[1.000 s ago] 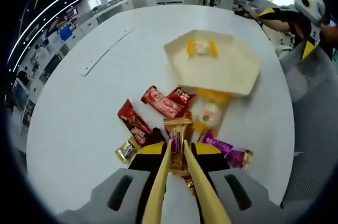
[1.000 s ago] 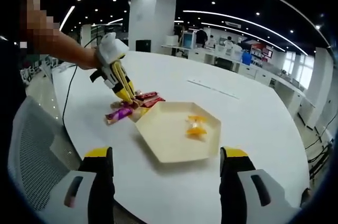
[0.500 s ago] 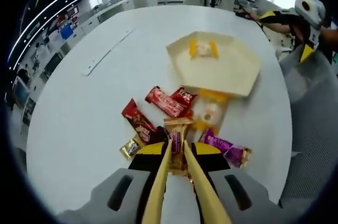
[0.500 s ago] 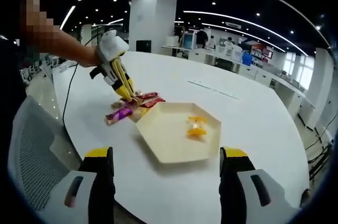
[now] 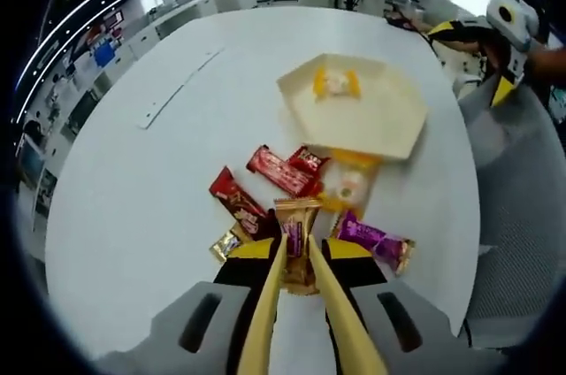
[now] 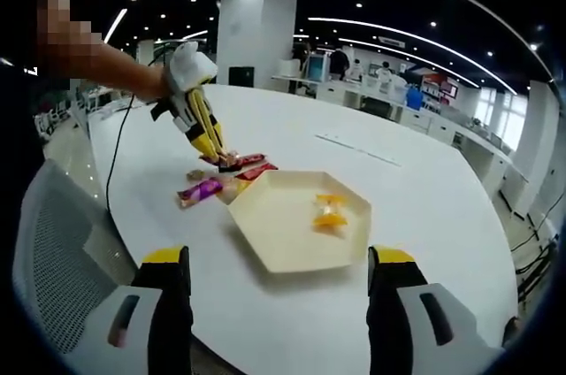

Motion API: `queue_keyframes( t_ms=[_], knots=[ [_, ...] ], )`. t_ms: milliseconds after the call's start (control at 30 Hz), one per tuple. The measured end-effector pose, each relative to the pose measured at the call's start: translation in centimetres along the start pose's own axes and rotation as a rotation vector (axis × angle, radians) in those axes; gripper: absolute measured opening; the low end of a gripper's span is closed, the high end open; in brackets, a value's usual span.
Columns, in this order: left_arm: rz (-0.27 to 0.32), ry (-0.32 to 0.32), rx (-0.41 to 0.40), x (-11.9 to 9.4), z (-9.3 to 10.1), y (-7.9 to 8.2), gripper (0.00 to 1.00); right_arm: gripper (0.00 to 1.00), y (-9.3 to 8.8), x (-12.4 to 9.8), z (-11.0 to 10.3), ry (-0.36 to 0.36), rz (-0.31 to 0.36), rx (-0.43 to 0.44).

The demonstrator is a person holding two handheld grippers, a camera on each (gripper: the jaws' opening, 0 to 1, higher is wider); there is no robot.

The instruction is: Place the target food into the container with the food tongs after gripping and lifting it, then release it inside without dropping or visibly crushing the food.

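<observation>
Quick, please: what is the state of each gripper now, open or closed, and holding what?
Left gripper: closed on the food tongs, which pinch a gold-wrapped candy.
Right gripper: open, holding nothing.

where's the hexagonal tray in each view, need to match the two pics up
Left gripper view: the hexagonal tray sits upper centre-right, beyond the heap of wrapped snacks that lies between it and the tongs.
Right gripper view: the tray lies centre, just above the two open jaws, with the snack heap at its upper-left corner.
Shared landmark: the yellow-wrapped sweet inside the tray.
</observation>
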State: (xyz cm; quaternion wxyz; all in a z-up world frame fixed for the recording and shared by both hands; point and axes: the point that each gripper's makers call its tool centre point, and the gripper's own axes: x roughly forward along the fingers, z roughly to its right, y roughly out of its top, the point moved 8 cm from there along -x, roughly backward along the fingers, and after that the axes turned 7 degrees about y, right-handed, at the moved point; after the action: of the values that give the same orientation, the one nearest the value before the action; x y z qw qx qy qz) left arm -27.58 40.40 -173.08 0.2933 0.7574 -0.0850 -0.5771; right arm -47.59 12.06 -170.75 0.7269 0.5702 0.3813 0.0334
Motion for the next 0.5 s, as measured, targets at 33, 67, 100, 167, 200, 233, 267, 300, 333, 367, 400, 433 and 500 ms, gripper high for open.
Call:
queue_keyframes(
  t_ms=[33, 67, 100, 167, 200, 233, 267, 300, 333, 367, 400, 433, 500],
  knots=[
    [0.002, 0.003, 0.004, -0.3, -0.2, 0.3, 0.16, 0.81, 0.0, 0.0, 0.0, 0.000, 0.002, 0.000],
    [0.001, 0.001, 0.004, -0.4, -0.4, 0.5, 0.16, 0.81, 0.0, 0.0, 0.0, 0.000, 0.002, 0.001],
    [0.002, 0.001, 0.008, -0.6, -0.4, 0.7, 0.16, 0.81, 0.0, 0.0, 0.0, -0.001, 0.002, 0.001],
    [0.007, 0.004, 0.012, -1.1, -0.9, 1.2, 0.16, 0.81, 0.0, 0.0, 0.0, -0.001, 0.004, 0.000],
    [0.010, 0.006, 0.012, -1.5, -1.0, 1.6, 0.16, 0.81, 0.0, 0.0, 0.0, -0.002, 0.004, 0.001],
    [0.015, 0.009, 0.014, -1.7, -1.2, 1.8, 0.16, 0.80, 0.0, 0.0, 0.0, -0.002, 0.003, -0.001],
    [0.013, 0.007, 0.016, -2.1, -1.3, 2.2, 0.16, 0.80, 0.0, 0.0, 0.0, -0.001, 0.004, -0.001],
    [0.016, 0.011, 0.019, -2.3, -1.5, 2.5, 0.16, 0.81, 0.0, 0.0, -0.1, 0.000, 0.004, -0.002],
    [0.016, 0.010, 0.020, -2.4, -1.6, 2.6, 0.16, 0.81, 0.0, 0.0, -0.1, 0.001, 0.003, -0.003],
    [0.020, 0.011, 0.024, -2.7, -1.8, 3.0, 0.16, 0.81, 0.0, 0.0, -0.1, 0.002, 0.002, -0.005],
    [0.021, 0.013, 0.028, -2.9, -1.9, 3.2, 0.16, 0.80, 0.1, 0.0, -0.1, 0.003, 0.002, -0.006],
    [0.024, 0.019, 0.033, -3.2, -2.1, 3.5, 0.16, 0.81, 0.1, 0.0, -0.2, 0.004, 0.003, -0.006],
    [0.027, 0.021, 0.035, -3.6, -2.4, 3.9, 0.16, 0.81, 0.1, 0.0, -0.1, 0.003, 0.004, -0.007]
  ],
)
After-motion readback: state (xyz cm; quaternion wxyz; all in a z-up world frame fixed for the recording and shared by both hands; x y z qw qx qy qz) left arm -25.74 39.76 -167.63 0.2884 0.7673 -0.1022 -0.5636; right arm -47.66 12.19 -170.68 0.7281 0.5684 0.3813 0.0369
